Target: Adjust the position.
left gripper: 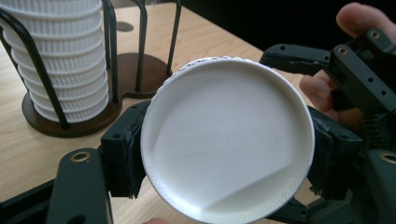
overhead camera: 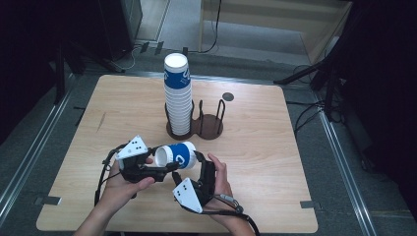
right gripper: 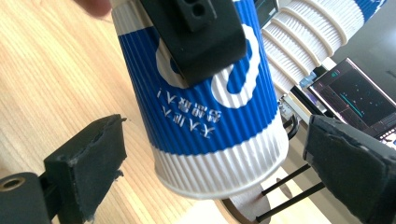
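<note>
Blue and white ribbed paper cup (overhead camera: 176,155) lies on its side above the wooden table (overhead camera: 255,147), clamped between the two black jaws of the left gripper (overhead camera: 169,166). In the left gripper view the cup's (left gripper: 227,140) white bottom faces the camera, with a jaw pressed on either side of it. The right gripper (overhead camera: 200,164) sits just beside the cup's far end, its jaws standing apart; in the right gripper view the cup (right gripper: 205,112) hangs between those two open jaws without touching either pad. Beyond both grippers, farther up the table, a dark wire cup holder (overhead camera: 209,123) has two round bays. The bay on the left gripper's side holds a tall stack of matching cups (overhead camera: 177,96).
</note>
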Demonstrator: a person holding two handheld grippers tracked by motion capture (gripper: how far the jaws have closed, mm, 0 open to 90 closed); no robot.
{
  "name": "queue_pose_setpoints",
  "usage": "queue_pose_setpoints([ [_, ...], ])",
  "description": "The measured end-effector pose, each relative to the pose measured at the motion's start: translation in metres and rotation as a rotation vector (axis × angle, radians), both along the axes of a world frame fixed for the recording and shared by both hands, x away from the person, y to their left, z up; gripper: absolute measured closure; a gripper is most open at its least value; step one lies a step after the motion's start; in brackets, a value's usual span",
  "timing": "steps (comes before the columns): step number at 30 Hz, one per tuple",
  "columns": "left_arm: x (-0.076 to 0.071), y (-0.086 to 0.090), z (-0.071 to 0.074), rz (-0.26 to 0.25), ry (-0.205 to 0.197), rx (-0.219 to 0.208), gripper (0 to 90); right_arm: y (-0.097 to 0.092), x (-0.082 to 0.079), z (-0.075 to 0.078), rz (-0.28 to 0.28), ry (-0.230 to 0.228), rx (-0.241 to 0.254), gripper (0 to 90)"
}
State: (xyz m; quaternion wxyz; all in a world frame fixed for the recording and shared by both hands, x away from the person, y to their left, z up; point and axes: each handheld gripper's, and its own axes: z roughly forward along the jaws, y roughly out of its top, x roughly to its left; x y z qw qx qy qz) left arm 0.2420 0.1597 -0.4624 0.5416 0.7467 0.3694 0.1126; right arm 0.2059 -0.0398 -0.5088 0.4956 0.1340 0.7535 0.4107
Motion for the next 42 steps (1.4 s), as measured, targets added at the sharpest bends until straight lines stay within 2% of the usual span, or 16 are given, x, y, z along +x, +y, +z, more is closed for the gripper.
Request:
queue_pose_setpoints([
  [3, 0.002, 0.006, 0.001, 0.043, -0.010, -0.038, 27.7, -0.002, 0.002, 0.002, -0.022, -0.002, 0.022, 5.5],
  [9, 0.004, 0.013, 0.001, 0.078, -0.030, -0.083, 27.7, -0.005, 0.003, 0.004, -0.027, 0.011, 0.044, 5.5],
  [13, 0.003, 0.017, 0.001, 0.108, -0.080, -0.113, 27.6, -0.005, 0.005, 0.005, -0.043, 0.043, 0.080, 5.5],
  [18, 0.003, 0.018, 0.002, 0.106, -0.129, -0.152, 27.6, -0.007, 0.008, 0.005, -0.065, 0.066, 0.112, 5.5],
  [21, 0.003, 0.019, -0.001, 0.112, -0.197, -0.195, 27.6, -0.010, 0.011, 0.008, -0.081, 0.103, 0.170, 5.5],
  [22, 0.003, 0.019, -0.001, 0.112, -0.197, -0.195, 27.6, -0.011, 0.011, 0.009, -0.082, 0.111, 0.186, 5.6],
  [26, 0.003, 0.019, -0.003, 0.143, -0.249, -0.201, 27.6, -0.013, 0.012, 0.012, -0.088, 0.124, 0.220, 5.6],
  [27, 0.003, 0.019, -0.004, 0.150, -0.263, -0.217, 27.6, -0.014, 0.013, 0.014, -0.075, 0.149, 0.243, 5.2],
  [33, 0.002, 0.020, -0.007, 0.162, -0.294, -0.249, 27.7, -0.015, 0.012, 0.018, -0.060, 0.180, 0.279, 3.3],
  [36, 0.002, 0.020, -0.008, 0.170, -0.306, -0.259, 27.7, -0.017, 0.013, 0.023, -0.048, 0.213, 0.326, 2.8],
  [37, 0.002, 0.022, -0.008, 0.180, -0.317, -0.264, 27.7, -0.020, 0.014, 0.027, -0.047, 0.240, 0.374, 2.8],
  [38, 0.002, 0.022, -0.008, 0.180, -0.317, -0.264, 27.7, -0.020, 0.014, 0.027, -0.047, 0.240, 0.374, 2.8],
  [39, 0.002, 0.023, -0.009, 0.188, -0.328, -0.273, 27.7, -0.023, 0.015, 0.031, -0.046, 0.277, 0.437, 2.8],
  [40, 0.002, 0.023, -0.009, 0.188, -0.328, -0.273, 27.7, -0.024, 0.015, 0.033, -0.047, 0.300, 0.470, 2.8],
  [41, 0.002, 0.023, -0.009, 0.192, -0.332, -0.275, 27.7, -0.024, 0.015, 0.033, -0.047, 0.300, 0.470, 2.8],
  [42, 0.002, 0.024, -0.009, 0.195, -0.335, -0.279, 27.7, -0.025, 0.016, 0.035, -0.047, 0.319, 0.495, 2.8],
])
